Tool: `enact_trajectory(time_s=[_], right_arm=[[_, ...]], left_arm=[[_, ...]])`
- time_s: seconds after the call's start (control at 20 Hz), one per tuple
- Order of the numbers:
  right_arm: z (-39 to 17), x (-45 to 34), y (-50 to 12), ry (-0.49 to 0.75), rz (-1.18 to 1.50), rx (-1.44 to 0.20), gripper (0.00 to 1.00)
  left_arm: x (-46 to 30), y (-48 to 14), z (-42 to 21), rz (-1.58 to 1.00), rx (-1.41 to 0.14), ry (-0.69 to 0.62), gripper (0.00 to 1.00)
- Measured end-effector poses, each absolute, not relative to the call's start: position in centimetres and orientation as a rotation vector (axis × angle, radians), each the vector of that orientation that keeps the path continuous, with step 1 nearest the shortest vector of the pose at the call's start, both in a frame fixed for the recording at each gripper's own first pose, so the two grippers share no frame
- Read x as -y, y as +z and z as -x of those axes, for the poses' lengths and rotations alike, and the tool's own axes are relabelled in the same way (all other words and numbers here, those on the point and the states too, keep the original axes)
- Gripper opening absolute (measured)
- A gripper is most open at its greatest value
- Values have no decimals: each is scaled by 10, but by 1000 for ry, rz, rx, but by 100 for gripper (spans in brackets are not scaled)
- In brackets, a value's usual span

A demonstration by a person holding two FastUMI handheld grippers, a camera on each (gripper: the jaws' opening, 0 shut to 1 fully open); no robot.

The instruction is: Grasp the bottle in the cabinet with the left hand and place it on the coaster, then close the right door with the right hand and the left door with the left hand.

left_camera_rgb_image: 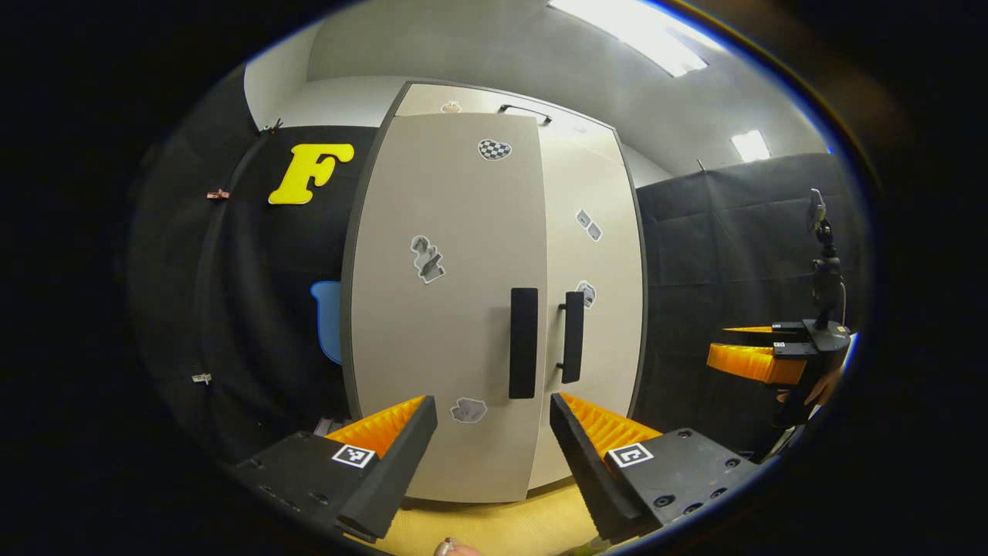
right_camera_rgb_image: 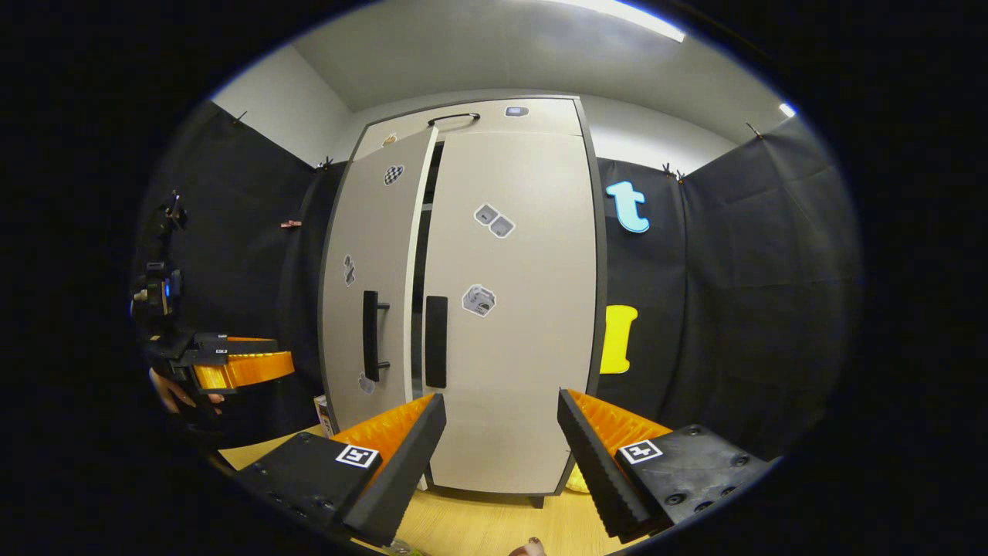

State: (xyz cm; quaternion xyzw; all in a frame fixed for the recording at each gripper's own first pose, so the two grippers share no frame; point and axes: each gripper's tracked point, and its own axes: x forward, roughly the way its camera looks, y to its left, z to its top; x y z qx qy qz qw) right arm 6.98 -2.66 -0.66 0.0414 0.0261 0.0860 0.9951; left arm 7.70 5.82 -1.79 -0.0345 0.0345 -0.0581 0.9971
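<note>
A tall beige cabinet stands on a wooden table top (left_camera_rgb_image: 494,529). Its left door (left_camera_rgb_image: 440,309) hangs slightly ajar, and in the right gripper view a dark gap (right_camera_rgb_image: 419,270) runs between it and the right door (right_camera_rgb_image: 509,309), which looks shut. Each door has a dark vertical handle: the left one (left_camera_rgb_image: 523,342) and the right one (left_camera_rgb_image: 572,337). My left gripper (left_camera_rgb_image: 494,432) faces the handles, open and empty. It appears again at the left of the right gripper view (right_camera_rgb_image: 247,369). My right gripper (right_camera_rgb_image: 502,432) is open and empty before the right door, and appears at the far right (left_camera_rgb_image: 752,359).
Black cloth walls close in the booth on both sides of the cabinet. A small box (right_camera_rgb_image: 323,413) stands by the cabinet's left foot. Something yellow (right_camera_rgb_image: 575,480) lies at its right foot. A small rounded object (left_camera_rgb_image: 451,548) peeks in at the bottom edge.
</note>
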Motion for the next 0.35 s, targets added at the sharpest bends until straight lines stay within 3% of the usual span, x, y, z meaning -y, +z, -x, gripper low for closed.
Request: enact_trajectory(time_s=[0.35], right_arm=[[-63,23,-7,157,-59,-52,98]], left_arm=[[-55,-23,-74,76,-73,-145,94]])
